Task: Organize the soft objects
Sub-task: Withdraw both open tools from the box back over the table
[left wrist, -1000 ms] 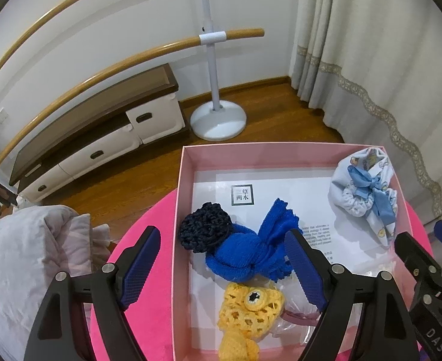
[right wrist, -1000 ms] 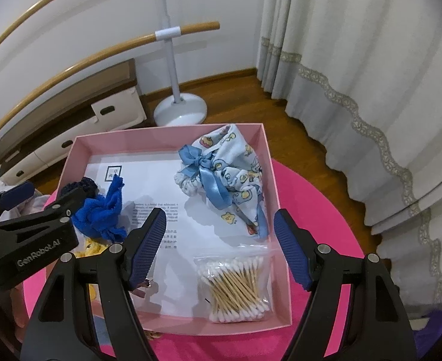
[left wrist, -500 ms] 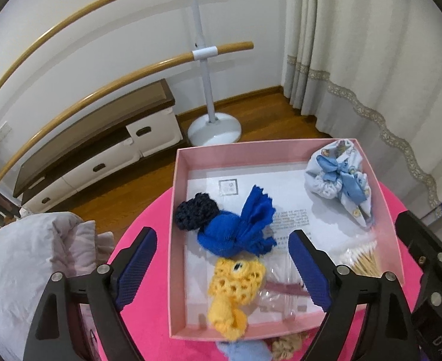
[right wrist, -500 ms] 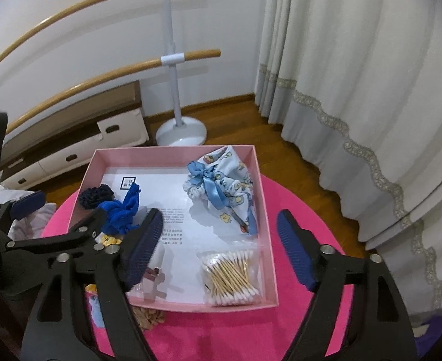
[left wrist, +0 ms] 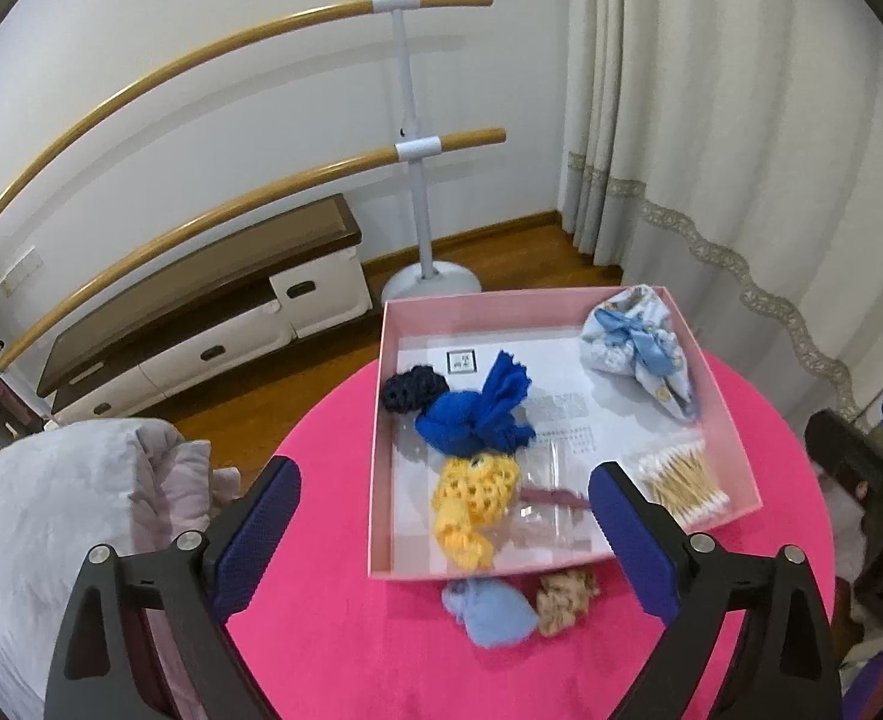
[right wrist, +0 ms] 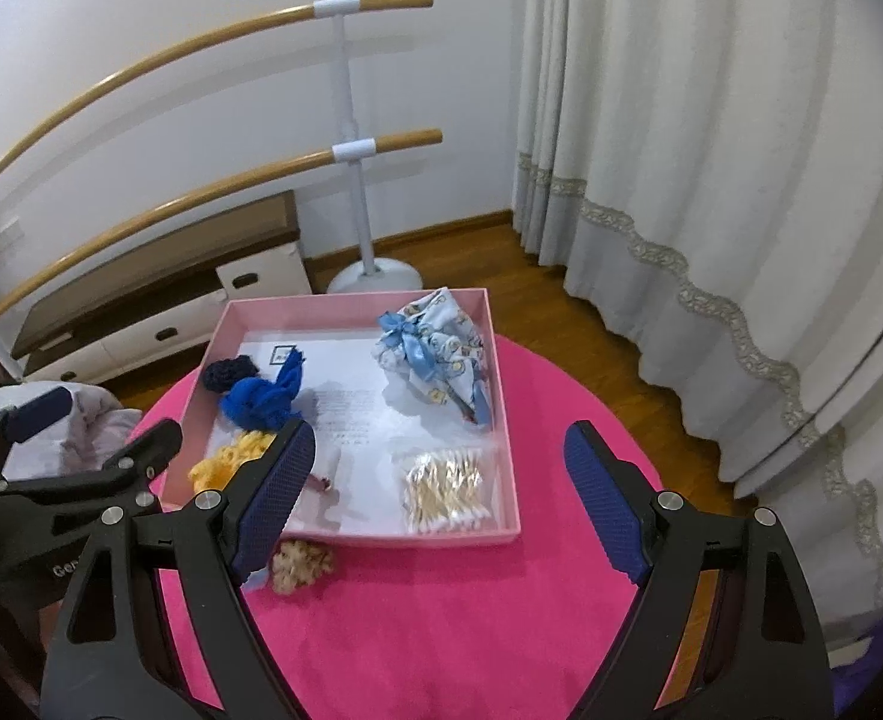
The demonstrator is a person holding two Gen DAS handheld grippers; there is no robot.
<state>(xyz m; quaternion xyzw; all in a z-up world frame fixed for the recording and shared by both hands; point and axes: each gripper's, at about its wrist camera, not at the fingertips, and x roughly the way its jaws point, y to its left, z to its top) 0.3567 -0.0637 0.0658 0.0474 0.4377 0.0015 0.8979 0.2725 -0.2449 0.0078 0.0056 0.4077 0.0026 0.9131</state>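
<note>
While both claws hang above the near part of the round pink table, each stands wide apart and holds nothing: the left claw and the right claw are both clear of every object. A pink box sits on the far half of the table, lined with a printed white sheet. Along the box's left edge lie a dark navy scrunchie, a royal blue cloth bundle touching it, and a yellow crocheted piece just nearer. At the box's far right corner rests a patterned fabric pouch with a light blue ribbon. A clear packet of cotton swabs lies at its near right corner. Outside the box, right against its near wall on the table, sit a light blue soft item and a beige scrunchie, side by side and touching.
</note>
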